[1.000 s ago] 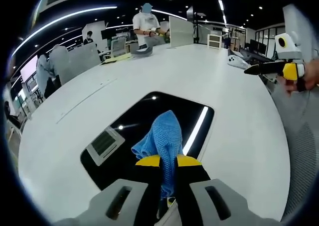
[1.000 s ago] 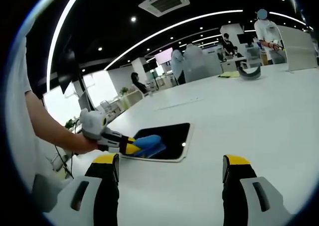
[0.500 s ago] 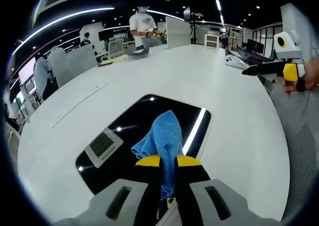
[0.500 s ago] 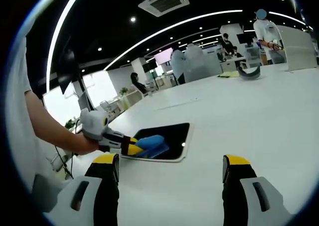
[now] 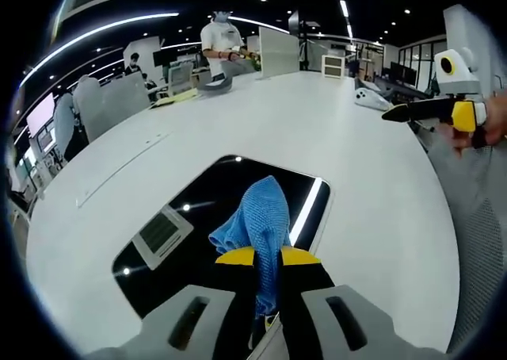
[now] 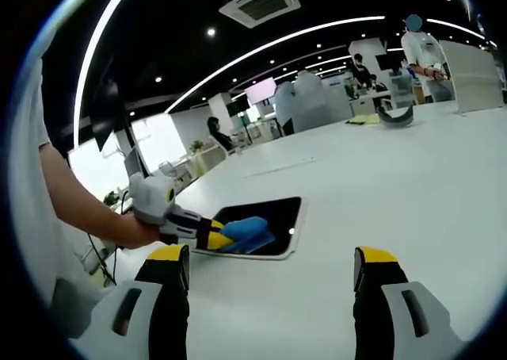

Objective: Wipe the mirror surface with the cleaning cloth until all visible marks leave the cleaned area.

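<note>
Left gripper (image 5: 268, 257) clamped on the cloth (image 5: 257, 217), cloth on the mirror (image 5: 198, 217) near the table (image 5: 261, 114) edge; right gripper (image 6: 269, 269) jaws wide apart.

Broad white table (image 5: 333, 138), dark rectangular mirror (image 5: 198, 217) lying flat on it just ahead of the left gripper (image 5: 267, 257), white game controller (image 5: 371, 97) far beyond, a curved grey object (image 6: 394, 116) near the far edge.
</note>
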Demonstrator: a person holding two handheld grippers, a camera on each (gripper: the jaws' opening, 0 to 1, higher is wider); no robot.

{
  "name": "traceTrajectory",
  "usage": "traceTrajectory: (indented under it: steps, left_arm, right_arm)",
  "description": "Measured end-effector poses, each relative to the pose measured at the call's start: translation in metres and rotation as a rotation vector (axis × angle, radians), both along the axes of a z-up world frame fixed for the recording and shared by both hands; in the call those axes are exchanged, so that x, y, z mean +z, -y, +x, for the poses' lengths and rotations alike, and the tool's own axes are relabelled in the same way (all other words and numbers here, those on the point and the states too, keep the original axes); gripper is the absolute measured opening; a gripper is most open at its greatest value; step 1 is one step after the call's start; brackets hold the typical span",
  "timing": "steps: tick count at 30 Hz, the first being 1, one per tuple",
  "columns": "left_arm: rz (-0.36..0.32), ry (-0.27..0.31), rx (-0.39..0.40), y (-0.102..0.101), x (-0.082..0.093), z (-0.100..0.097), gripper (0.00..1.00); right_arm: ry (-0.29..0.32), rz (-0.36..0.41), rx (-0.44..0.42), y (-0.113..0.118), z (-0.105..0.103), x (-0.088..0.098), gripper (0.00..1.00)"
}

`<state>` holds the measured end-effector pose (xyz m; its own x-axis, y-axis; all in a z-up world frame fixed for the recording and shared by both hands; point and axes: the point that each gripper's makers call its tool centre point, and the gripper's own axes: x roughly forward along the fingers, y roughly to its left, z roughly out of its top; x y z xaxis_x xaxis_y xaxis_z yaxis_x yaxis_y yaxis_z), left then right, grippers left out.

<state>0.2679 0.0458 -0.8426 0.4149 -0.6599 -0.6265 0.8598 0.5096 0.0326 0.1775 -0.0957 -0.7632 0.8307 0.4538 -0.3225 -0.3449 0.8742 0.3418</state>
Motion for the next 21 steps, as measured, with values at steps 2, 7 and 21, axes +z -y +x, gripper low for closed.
traceTrajectory:
  steps: [2, 7, 21]
  left_arm:
    - [0.000, 0.002, -0.002, 0.002, 0.000, 0.000, 0.06]
    - [0.000, 0.001, -0.010, 0.005, 0.000, -0.001, 0.06]
    - [-0.002, 0.003, -0.026, 0.014, 0.000, -0.001, 0.06]
  right_arm:
    - [0.000, 0.001, -0.001, 0.001, 0.000, 0.000, 0.85]
    - [0.001, 0.003, -0.003, 0.001, 0.000, -0.001, 0.85]
    - [0.001, 0.006, -0.004, 0.001, 0.000, 0.000, 0.85]
